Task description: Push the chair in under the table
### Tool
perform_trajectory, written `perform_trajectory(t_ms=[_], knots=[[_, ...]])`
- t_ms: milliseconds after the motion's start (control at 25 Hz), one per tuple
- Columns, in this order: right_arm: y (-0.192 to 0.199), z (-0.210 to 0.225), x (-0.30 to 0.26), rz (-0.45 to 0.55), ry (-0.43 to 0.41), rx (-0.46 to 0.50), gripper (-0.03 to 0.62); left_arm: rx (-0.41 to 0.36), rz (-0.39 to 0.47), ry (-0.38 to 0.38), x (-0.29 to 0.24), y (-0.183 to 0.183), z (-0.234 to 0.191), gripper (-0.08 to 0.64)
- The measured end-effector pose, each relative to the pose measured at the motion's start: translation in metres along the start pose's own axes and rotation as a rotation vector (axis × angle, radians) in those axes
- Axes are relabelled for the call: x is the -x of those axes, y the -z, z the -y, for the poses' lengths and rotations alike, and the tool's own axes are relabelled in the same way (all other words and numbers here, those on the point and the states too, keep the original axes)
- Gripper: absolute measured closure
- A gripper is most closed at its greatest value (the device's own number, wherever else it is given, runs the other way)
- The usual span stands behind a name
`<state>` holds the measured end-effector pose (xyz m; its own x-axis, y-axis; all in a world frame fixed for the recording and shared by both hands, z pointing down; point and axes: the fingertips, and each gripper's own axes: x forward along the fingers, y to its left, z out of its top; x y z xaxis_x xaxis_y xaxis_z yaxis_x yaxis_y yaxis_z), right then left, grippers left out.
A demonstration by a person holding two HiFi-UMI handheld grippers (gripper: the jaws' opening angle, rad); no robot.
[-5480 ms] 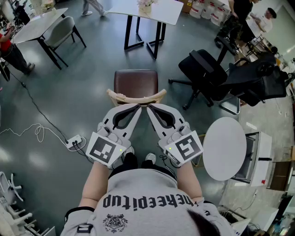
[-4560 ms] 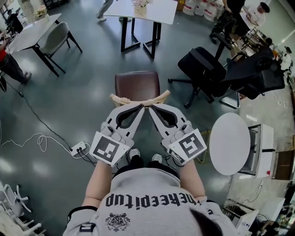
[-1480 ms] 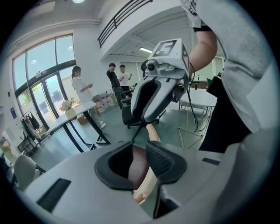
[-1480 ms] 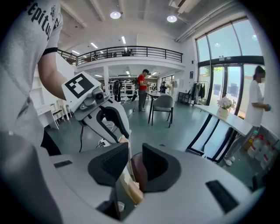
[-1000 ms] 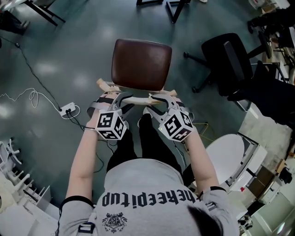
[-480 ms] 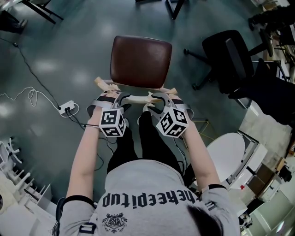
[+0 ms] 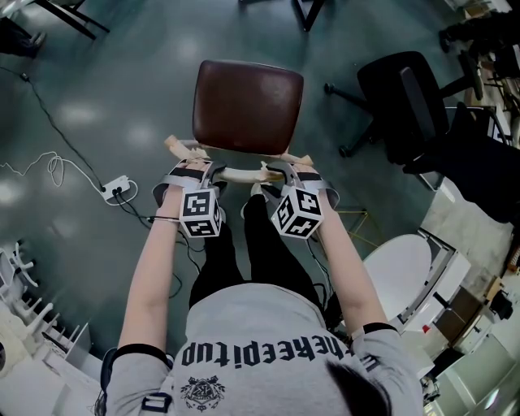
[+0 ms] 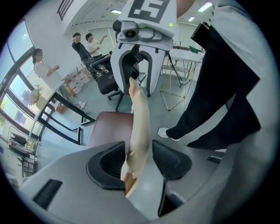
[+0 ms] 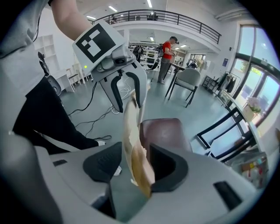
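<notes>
The chair has a brown seat and a curved pale wooden backrest, seen from above in the head view. My left gripper straddles the backrest's left half and my right gripper its right half. In the left gripper view the backrest stands between the left gripper's jaws with a gap on one side. The right gripper view shows the backrest between the right gripper's jaws, also loose. Both pairs of jaws have just been opening and stand open. The table's black legs show at the top edge.
A black office chair stands to the right. A round white table is at the lower right. A power strip with cables lies on the floor to the left. My legs stand right behind the chair. People stand further off.
Since the earliest frames the chair has come closer to the table's legs. Over the last second both grippers sank lower over the backrest and their jaws widened.
</notes>
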<state>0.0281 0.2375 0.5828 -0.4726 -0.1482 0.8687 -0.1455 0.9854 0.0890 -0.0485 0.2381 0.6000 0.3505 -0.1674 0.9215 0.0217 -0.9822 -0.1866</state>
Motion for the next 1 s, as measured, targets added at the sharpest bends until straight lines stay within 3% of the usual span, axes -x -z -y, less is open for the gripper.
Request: perform_trajectory(t_ms=[240,400,560,1000], knots=[[0.006,-0.002,-0.011,-0.025,-0.004,-0.005,0.396,0.017,-0.027,0.002,-0.012,0.002,0.002,0.362],[0.006,-0.001,-0.012,-0.020,-0.003,-0.010,0.405,-0.023,-0.063,-0.035,-0.016,0.005,-0.004,0.362],[0.006,-0.003,-0.014,-0.019,-0.027,0.015,0.414,-0.042,-0.085,-0.014,-0.018,0.007,-0.002,0.371],[0.005,-0.002,-0.013,0.013,-0.028,0.011,0.417,-0.070,-0.071,0.004,-0.018,0.006,-0.002,0.379]])
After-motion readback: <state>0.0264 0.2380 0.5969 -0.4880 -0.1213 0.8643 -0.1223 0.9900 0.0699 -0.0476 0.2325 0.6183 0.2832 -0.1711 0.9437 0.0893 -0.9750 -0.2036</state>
